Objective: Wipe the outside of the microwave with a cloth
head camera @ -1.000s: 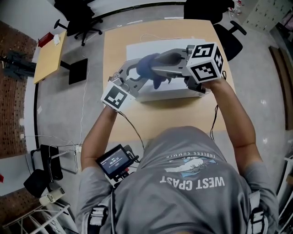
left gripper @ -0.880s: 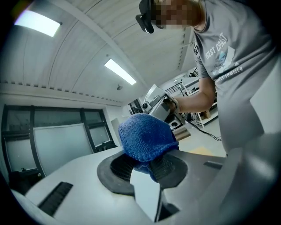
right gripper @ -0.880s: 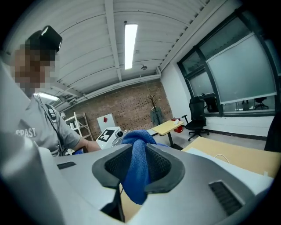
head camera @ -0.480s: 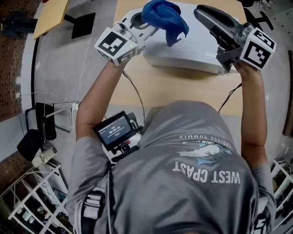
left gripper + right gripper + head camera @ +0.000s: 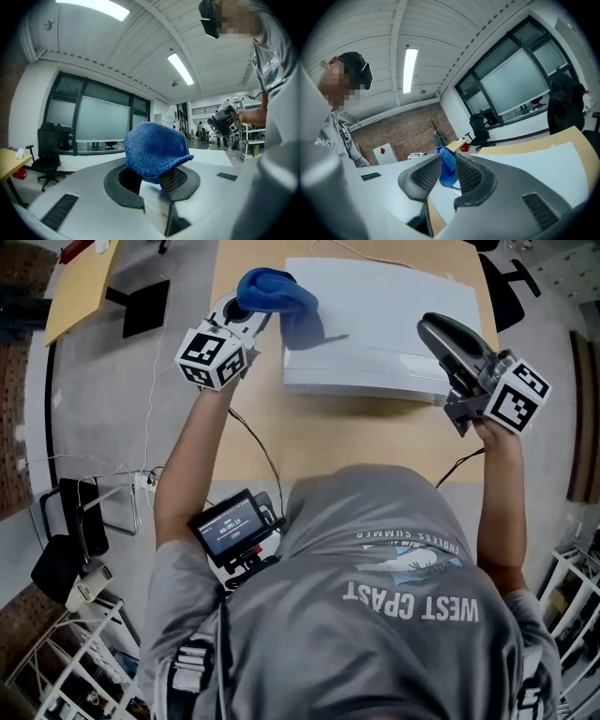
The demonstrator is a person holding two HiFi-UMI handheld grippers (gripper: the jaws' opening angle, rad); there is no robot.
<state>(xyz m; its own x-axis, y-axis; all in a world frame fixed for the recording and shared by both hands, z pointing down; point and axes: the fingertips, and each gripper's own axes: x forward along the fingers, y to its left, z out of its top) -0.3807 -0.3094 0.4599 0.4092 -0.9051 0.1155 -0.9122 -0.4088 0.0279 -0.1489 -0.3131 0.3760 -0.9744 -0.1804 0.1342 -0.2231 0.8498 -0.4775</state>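
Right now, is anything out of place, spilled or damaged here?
Nothing stands out: no spill or visible damage. The white microwave sits flat on the table, the blue cloth bunched in the left gripper at its top left corner.

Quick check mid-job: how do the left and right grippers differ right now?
The left gripper is clamped on the blue cloth; the right gripper holds nothing, its jaws slightly apart. The left gripper is at the microwave's left edge, the right gripper near its right front corner. Both carry marker cubes and flank the microwave.
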